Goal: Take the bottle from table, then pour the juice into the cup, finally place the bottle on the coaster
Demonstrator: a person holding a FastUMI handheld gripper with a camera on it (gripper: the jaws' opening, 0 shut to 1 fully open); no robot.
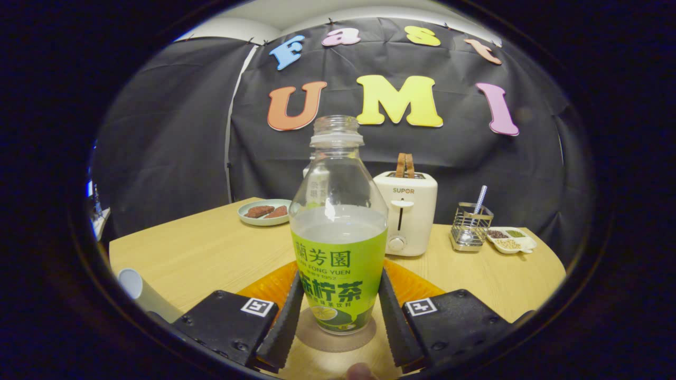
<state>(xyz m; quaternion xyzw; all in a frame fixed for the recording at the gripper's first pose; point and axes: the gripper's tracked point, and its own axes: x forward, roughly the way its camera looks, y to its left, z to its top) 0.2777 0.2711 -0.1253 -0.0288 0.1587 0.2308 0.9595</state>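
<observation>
I have the clear plastic bottle with the green label [338,248] standing upright between my gripper's [340,311] two fingers, cap off, juice up to about the top of the label. Its base sits on a round brown coaster [317,330], which lies on an orange mat [269,287] on the light wooden table [206,253]. The fingers flank the lower label very closely. From here I cannot tell whether both actually press on it or have just let go, since the fisheye bends those edges, so I leave the grip uncalled.

Judging by the bottle being upright on the coaster, I read this as the last step: the placing looks done or nearly so. What is left, as I see it, is to open up if I have not already, and back straight out without tipping the bottle.

A pale cylinder [138,293] lies low beside the left finger. It may be the cup, though I cannot see inside it, so I cannot confirm the pour. Beyond the bottle stands a cream toaster [409,214].
</observation>
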